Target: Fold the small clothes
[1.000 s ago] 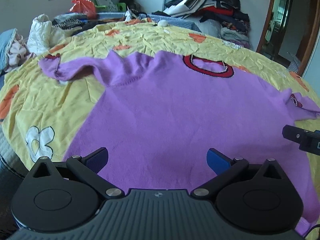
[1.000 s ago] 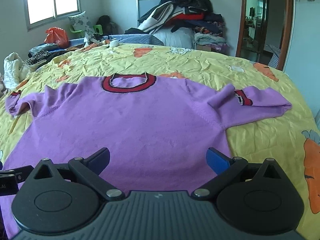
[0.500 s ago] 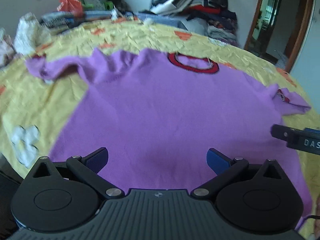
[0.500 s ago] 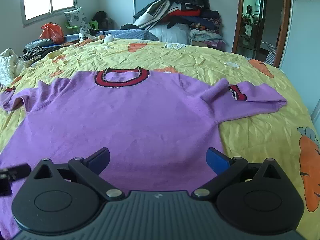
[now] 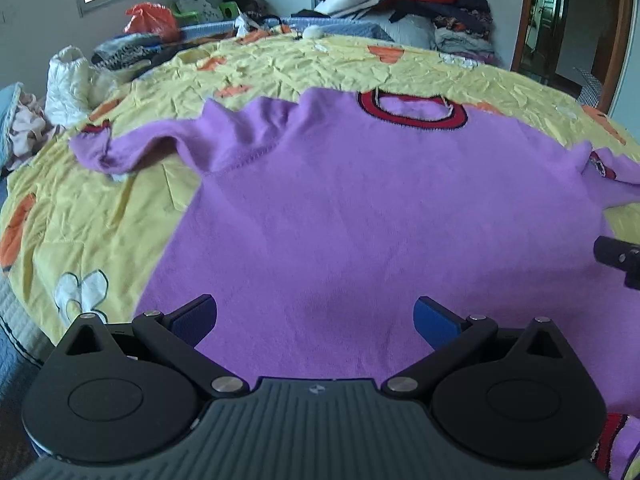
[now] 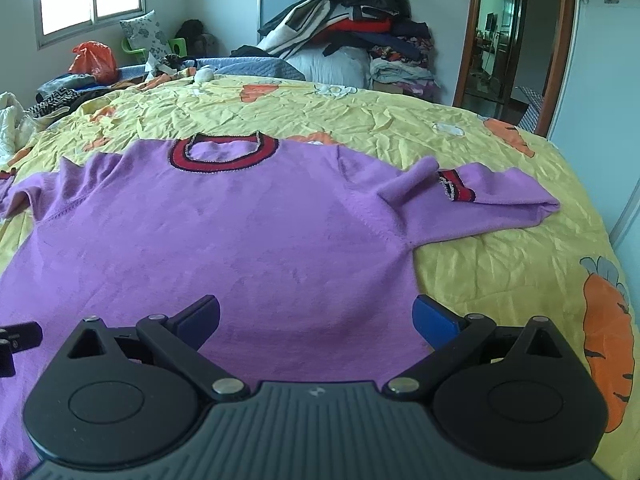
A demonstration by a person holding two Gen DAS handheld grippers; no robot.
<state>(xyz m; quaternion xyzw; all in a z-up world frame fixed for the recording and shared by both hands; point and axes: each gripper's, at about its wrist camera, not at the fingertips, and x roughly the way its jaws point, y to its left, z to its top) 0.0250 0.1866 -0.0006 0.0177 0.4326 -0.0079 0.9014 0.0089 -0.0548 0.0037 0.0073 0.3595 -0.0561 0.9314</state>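
— Where's the garment?

— I see the purple sweater (image 6: 240, 240) spread flat on the yellow bedspread (image 6: 500, 248), filling the middle of both frames. Its red collar (image 6: 224, 154) sits toward the top centre of the right wrist view, and the sleeve (image 6: 480, 204) at right centre is folded back on itself, red cuff showing.

— And your tools?

— My left gripper (image 5: 314, 316) hangs over the hem at the bottom of its frame, blue pads spread wide, nothing between them. My right gripper (image 6: 316, 316) is the same: fingers apart over the hem near the sweater's side edge, empty.

— Anything else?

— A heap of clothes (image 6: 352, 36) at the top centre.
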